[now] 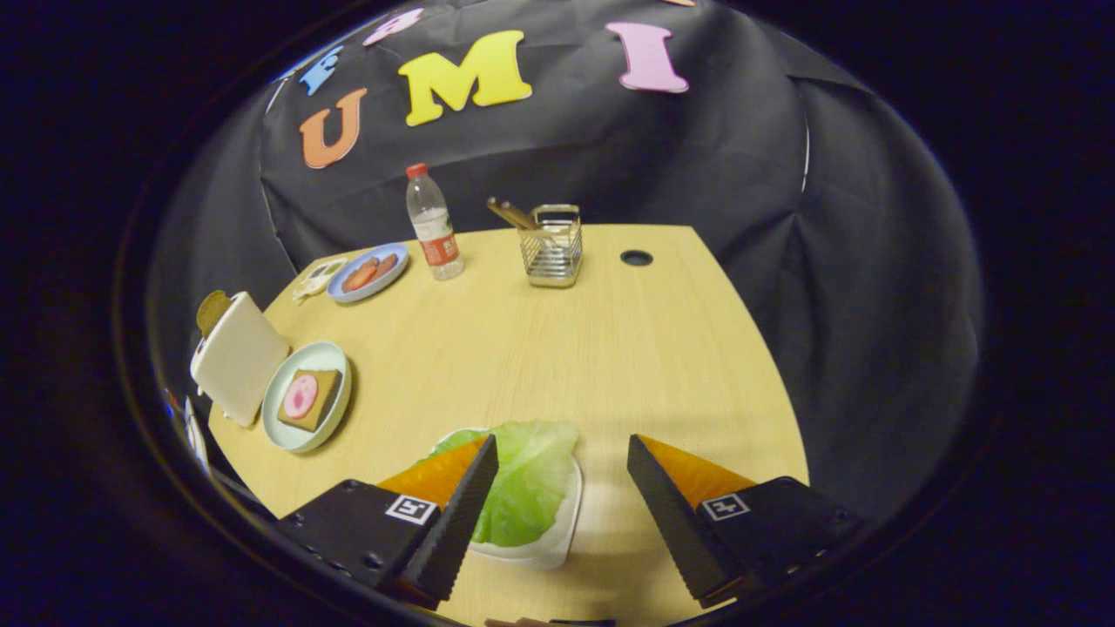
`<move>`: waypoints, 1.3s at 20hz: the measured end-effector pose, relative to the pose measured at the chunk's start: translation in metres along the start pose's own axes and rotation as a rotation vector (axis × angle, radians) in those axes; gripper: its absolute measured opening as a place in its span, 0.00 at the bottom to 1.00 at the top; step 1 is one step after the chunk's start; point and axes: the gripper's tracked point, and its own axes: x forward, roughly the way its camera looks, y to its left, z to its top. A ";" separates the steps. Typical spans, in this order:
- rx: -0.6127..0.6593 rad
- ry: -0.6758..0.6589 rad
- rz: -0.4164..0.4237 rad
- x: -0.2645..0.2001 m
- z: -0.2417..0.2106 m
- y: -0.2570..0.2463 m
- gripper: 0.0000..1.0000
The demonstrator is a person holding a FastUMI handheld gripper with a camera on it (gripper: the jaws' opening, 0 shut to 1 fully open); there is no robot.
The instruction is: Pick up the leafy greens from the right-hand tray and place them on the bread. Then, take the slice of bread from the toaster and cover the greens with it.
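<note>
**Claw spread wide over the lettuce tray**

Gripper view, and here we are looking down along the two fingers at the wooden table [557,348]. The gripper [562,457] is released, jaws standing well apart with nothing between them but tabletop and the edge of the tray. The leafy greens [527,479] lie in a small white tray [557,544], our landmark from here on. The leaf sits partly under the left finger and spills toward the gap, so the claw looks offset to the right of it; whether a finger touches the leaf, I cannot tell.

Left of the tray and further back sits a pale plate [279,427] with the bread [318,396] on it, a pink round slice on top. Just beyond that plate stands the toaster [237,357], a second slice of bread [211,311] poking from its slot. Far beyond the tray: a blue plate [376,280] of food, a water bottle [433,225] and a wire basket [552,251].

Now the handling. That leaf looks light, soft and floppy, likely to fold, tear or slide off a loose pinch. My call: shift left, take it by the thicker pale part near the middle rather than a thin frilled edge, and close gently. The tray looks light too and may lift along with it.
</note>
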 end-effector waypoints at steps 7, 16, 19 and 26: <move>0.012 0.117 0.001 0.047 -0.018 0.002 0.85; -0.062 0.117 -0.041 0.056 -0.016 0.010 0.46; -0.096 0.100 -0.052 0.052 -0.017 0.018 0.35; -0.160 0.057 -0.142 0.043 -0.007 0.020 0.01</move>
